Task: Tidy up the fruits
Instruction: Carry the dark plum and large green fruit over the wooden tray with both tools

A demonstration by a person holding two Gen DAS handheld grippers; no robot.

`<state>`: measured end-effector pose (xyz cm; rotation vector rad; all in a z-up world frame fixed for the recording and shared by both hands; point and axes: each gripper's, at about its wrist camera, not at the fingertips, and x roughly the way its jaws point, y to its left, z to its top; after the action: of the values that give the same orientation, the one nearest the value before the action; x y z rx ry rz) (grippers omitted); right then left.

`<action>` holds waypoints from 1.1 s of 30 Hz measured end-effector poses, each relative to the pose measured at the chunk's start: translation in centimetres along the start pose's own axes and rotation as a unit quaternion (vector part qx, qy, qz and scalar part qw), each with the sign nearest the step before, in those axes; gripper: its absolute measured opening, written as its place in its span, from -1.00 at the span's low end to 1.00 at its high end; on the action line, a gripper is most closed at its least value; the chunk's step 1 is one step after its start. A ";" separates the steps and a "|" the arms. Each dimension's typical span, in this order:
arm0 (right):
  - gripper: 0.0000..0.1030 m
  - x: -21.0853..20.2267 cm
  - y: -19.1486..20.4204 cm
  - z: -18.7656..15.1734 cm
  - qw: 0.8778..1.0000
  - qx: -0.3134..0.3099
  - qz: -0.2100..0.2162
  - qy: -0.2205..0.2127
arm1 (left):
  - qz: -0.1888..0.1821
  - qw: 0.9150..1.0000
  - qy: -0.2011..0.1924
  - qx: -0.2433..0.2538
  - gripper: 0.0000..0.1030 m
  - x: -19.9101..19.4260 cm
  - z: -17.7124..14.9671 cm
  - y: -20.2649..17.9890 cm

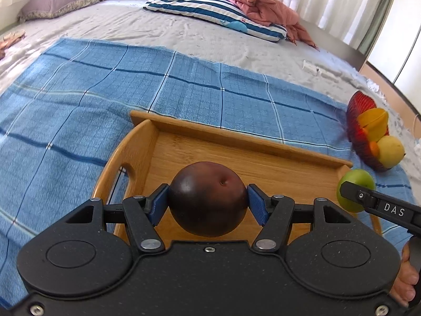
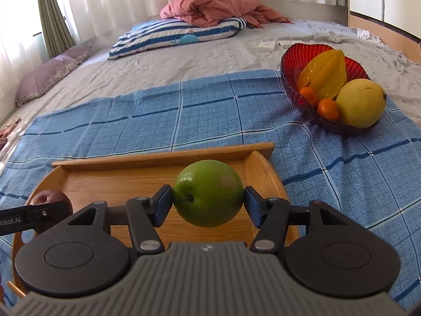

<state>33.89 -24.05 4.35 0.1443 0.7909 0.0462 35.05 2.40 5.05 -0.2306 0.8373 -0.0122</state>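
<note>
Containers first: wooden tray (image 2: 259, 169) sits on the blue checked cloth (image 2: 210, 110), floor bare in both wrist views, raised rims on the far and side edges, handle cutout on its left end. Red ribbed glass bowl (image 2: 292, 60) sits at the cloth's far right corner, well apart from the tray. It holds a yellow starfruit (image 2: 325, 73), a large pale yellow fruit (image 2: 360, 104) at the near rim, and two small orange fruits (image 2: 327, 109) tucked between them.

Left gripper (image 1: 208, 202): blue pads clamped on both sides of a dark purple-brown round fruit (image 1: 208, 197), over the tray's left half. Whether the fruit touches the tray floor, cannot tell.

Right gripper (image 2: 208, 202): pads clamped on a green round fruit (image 2: 208, 192), over the tray's right half near the right rim. Contact with the floor also unclear.

Two grippers are side by side; each one's finger shows at the edge of the other's view, each partly covering the other's fruit.

Surroundings: bed with grey sheet (image 2: 184, 60), striped blue-white pillow (image 2: 179, 36), pink blanket (image 2: 215, 8) bunched on it, purple pillow (image 2: 50, 76) at far left, small white boxes (image 2: 267, 45) beyond the bowl, curtains behind.
</note>
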 end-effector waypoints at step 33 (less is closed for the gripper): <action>0.20 2.5 -0.2 -0.3 1.000 0.001 -0.003 -0.010 | 0.031 0.999 -0.002 0.013 0.21 3.1 0.6 -0.2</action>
<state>35.44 -23.96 2.36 0.1441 0.7710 0.0376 37.60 2.02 3.26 -0.1807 0.8394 0.0348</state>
